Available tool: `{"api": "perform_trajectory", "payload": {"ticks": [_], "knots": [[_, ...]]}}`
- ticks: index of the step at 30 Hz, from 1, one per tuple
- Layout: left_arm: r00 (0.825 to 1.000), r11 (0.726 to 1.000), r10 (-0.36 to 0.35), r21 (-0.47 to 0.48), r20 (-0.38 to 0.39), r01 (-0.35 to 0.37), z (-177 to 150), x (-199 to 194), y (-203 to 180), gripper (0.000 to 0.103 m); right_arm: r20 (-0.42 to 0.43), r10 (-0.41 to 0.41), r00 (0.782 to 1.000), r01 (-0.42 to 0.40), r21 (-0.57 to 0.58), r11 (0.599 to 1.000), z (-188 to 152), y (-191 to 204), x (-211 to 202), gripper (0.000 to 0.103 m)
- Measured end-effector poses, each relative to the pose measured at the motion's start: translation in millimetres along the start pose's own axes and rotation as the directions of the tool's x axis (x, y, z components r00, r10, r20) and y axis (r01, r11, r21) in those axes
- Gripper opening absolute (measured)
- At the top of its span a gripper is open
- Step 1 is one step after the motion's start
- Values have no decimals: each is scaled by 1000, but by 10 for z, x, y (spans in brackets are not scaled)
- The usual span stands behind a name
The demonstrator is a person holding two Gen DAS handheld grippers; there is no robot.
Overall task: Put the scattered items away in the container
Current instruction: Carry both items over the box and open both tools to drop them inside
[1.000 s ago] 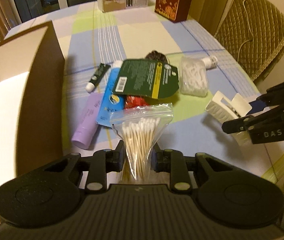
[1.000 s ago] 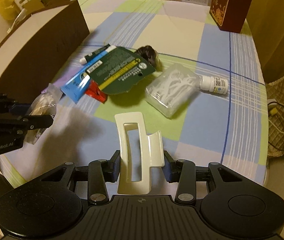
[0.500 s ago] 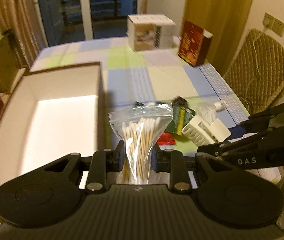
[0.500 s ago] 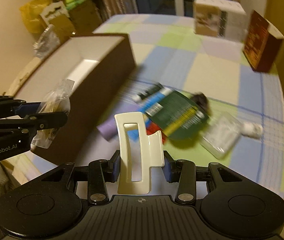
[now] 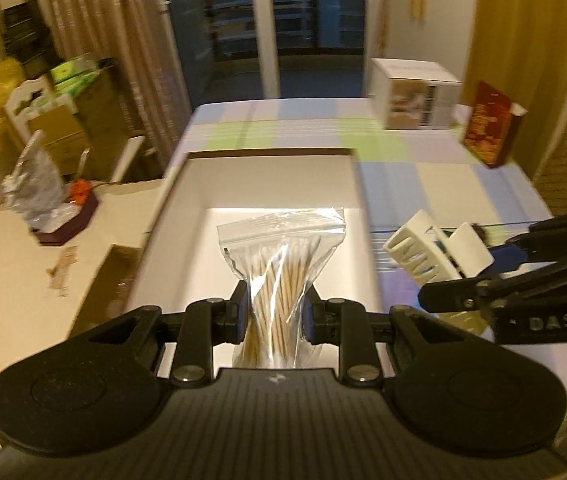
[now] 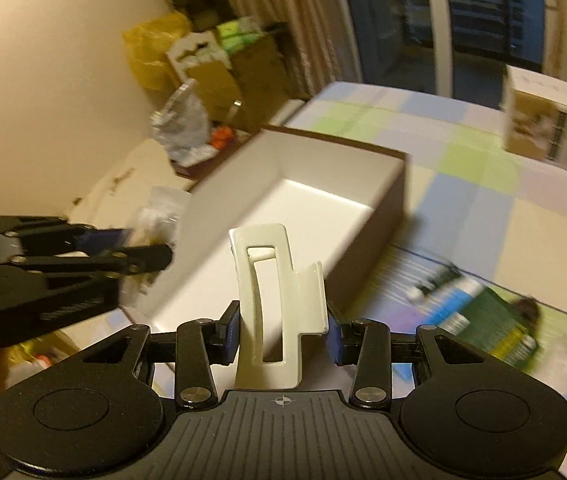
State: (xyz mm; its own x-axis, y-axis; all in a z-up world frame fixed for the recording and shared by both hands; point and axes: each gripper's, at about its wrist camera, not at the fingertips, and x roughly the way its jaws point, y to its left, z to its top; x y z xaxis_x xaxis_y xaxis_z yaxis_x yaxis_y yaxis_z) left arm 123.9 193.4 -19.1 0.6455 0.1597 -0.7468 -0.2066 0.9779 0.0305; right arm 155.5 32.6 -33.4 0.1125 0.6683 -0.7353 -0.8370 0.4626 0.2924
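Note:
My left gripper (image 5: 274,314) is shut on a clear zip bag of cotton swabs (image 5: 279,256), held up over the near end of the open white-lined box (image 5: 271,178). My right gripper (image 6: 281,330) is shut on a cream hair claw clip (image 6: 275,292), held in the air beside the box's (image 6: 295,184) near right corner. In the left wrist view the clip (image 5: 435,250) and the right gripper (image 5: 463,284) show just right of the box wall. Blurred on the checked cloth at the right lie a green card pack (image 6: 495,328) and tubes (image 6: 435,284).
A white carton (image 5: 413,96) and a dark red box (image 5: 489,124) stand at the table's far right. Left of the table a cream-covered surface (image 5: 35,280) carries a foil bag (image 5: 35,184); cardboard boxes (image 6: 211,76) and a yellow bag (image 6: 151,48) line the wall.
Both grippers have risen and swung left from the item pile to the box. The swab bag now hangs over the box interior, and the clip sits by its right wall.

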Motion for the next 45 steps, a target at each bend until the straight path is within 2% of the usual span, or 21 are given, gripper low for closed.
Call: {"api": "perform_trajectory", "payload": {"ticks": [4, 8, 15, 21, 26, 32, 45], "knots": [[1000, 1000, 26, -16, -15, -27, 2, 71, 229, 22, -3, 38, 999, -38, -11, 999, 131, 244, 238, 44], [998, 999, 33, -25, -55, -35, -24, 248, 350, 22, -54, 41, 998, -42, -21, 999, 185, 389, 575, 44], [990, 999, 38, -23, -134, -41, -113, 666, 488, 22, -173, -6, 985, -12, -103, 995, 166, 435, 1137, 44], [980, 996, 36, -69, -198, -51, -206, 1007, 571, 22, -240, -50, 969, 10, -163, 987, 145, 355, 1467, 44], [969, 987, 35, -146, -245, -73, -355, 1209, 606, 22, -281, -68, 957, 1, -232, 973, 105, 325, 1628, 44], [969, 988, 51, -127, -241, -84, -354, 1237, 629, 22, -285, -102, 953, 4, -325, 946, 165, 285, 1736, 44], [948, 989, 24, -133, -318, -69, -409, 1457, 711, 22, -341, -148, 928, -33, -473, 880, 109, 408, 1984, 44]]}}
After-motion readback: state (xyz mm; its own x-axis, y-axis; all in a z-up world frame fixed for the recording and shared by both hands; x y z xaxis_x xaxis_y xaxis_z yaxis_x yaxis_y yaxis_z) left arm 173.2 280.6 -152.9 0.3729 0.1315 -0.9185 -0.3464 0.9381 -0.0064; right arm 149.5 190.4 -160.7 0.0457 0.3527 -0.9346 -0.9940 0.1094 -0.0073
